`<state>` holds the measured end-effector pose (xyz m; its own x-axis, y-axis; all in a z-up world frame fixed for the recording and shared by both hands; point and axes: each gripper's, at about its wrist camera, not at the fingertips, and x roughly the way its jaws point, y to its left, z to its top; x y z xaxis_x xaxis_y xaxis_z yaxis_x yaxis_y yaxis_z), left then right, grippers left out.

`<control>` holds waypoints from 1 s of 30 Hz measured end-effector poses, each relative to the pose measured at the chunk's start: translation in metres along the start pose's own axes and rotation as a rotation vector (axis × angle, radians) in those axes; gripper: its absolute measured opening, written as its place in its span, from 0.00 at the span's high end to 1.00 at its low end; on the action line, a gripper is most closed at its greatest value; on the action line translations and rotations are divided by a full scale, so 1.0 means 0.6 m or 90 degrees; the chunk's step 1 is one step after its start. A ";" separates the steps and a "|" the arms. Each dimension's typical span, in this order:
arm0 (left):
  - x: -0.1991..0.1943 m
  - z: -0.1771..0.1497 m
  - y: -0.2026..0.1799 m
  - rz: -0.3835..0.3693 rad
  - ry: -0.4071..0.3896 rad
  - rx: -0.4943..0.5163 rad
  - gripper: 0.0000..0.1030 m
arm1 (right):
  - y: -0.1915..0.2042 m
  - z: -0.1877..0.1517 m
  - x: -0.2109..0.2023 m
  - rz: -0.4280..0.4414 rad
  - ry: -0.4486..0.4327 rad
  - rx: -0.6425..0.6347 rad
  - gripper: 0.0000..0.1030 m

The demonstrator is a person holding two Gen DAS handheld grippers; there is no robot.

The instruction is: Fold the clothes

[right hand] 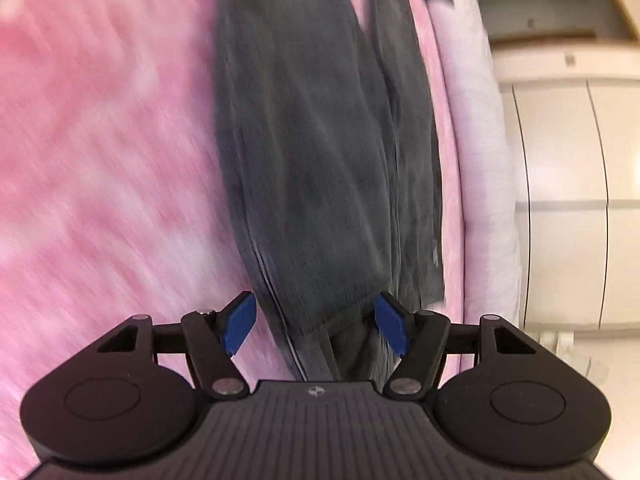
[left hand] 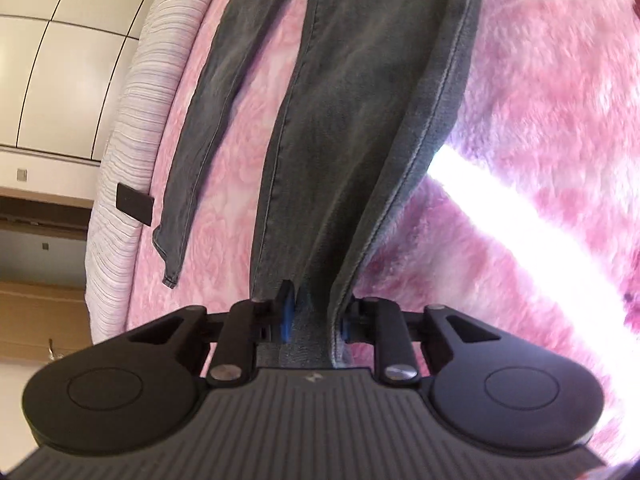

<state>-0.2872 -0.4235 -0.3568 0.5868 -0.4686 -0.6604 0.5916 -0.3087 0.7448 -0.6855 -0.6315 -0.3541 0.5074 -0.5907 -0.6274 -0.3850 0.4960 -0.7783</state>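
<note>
Dark grey jeans (left hand: 352,120) lie on a pink fluffy blanket (left hand: 520,100). In the left wrist view my left gripper (left hand: 314,314) is shut on the hem end of one leg, which stretches away from it; the other leg (left hand: 208,120) lies flat to the left. In the right wrist view, which is motion-blurred, my right gripper (right hand: 316,322) is open, its blue pads (right hand: 240,324) standing either side of the jeans (right hand: 312,160) without pinching the cloth.
The blanket covers a bed with a white ribbed mattress edge (left hand: 132,140) on the left, also in the right wrist view (right hand: 480,160). Beyond it are a tiled floor (left hand: 60,60) and cabinets (right hand: 568,180). A bright sunlit strip (left hand: 520,216) crosses the blanket.
</note>
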 end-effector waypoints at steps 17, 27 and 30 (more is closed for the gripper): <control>0.027 0.019 0.016 -0.044 0.010 0.077 0.83 | 0.014 0.081 0.074 0.007 -0.012 0.005 0.37; 0.016 0.022 0.022 -0.050 0.023 0.017 0.94 | 0.028 0.072 0.051 0.018 -0.001 0.025 0.79; 0.012 0.022 0.033 -0.049 0.017 0.008 0.94 | 0.044 0.066 0.038 0.003 0.001 0.010 0.80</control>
<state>-0.2789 -0.4440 -0.3455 0.5545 -0.4217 -0.7174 0.6285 -0.3528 0.6932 -0.6535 -0.6068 -0.3879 0.5043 -0.5888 -0.6317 -0.3759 0.5089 -0.7744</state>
